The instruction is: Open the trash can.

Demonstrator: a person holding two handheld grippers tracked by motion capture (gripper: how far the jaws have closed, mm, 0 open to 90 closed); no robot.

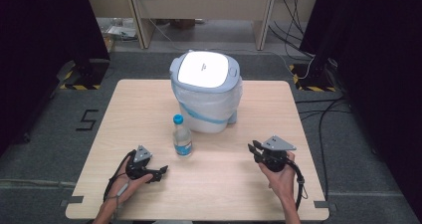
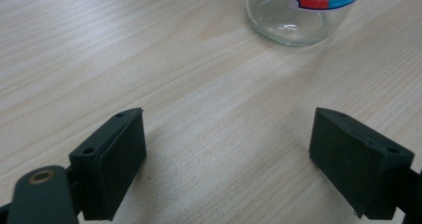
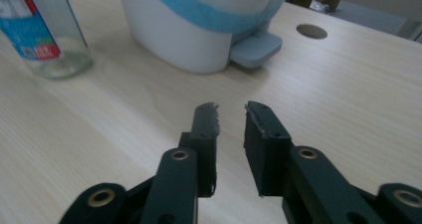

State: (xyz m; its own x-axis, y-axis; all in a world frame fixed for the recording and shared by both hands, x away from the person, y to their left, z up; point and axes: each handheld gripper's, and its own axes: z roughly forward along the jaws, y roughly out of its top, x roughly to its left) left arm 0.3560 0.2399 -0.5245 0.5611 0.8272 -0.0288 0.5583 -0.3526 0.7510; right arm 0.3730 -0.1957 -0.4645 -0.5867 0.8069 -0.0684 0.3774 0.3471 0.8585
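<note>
A: How do the tongs stand?

B: The left gripper (image 1: pixel 160 172) rests low over the table (image 1: pixel 239 194), near its front edge, jaws spread wide with bare wood between them and nothing held or touched.

A: And the other one?

B: The right gripper (image 1: pixel 255 149) is held above the table at the person's right. Its jaws are drawn nearly together, with a narrow gap left between the pads, and they grip nothing.

A: Where is the bottle?

B: The bottle (image 1: pixel 182 136) stands upright with its blue cap on, just in front of the lidded bin (image 1: pixel 205 90). It lies ahead of the left gripper's jaws, near but apart, and well apart from the right gripper
</note>
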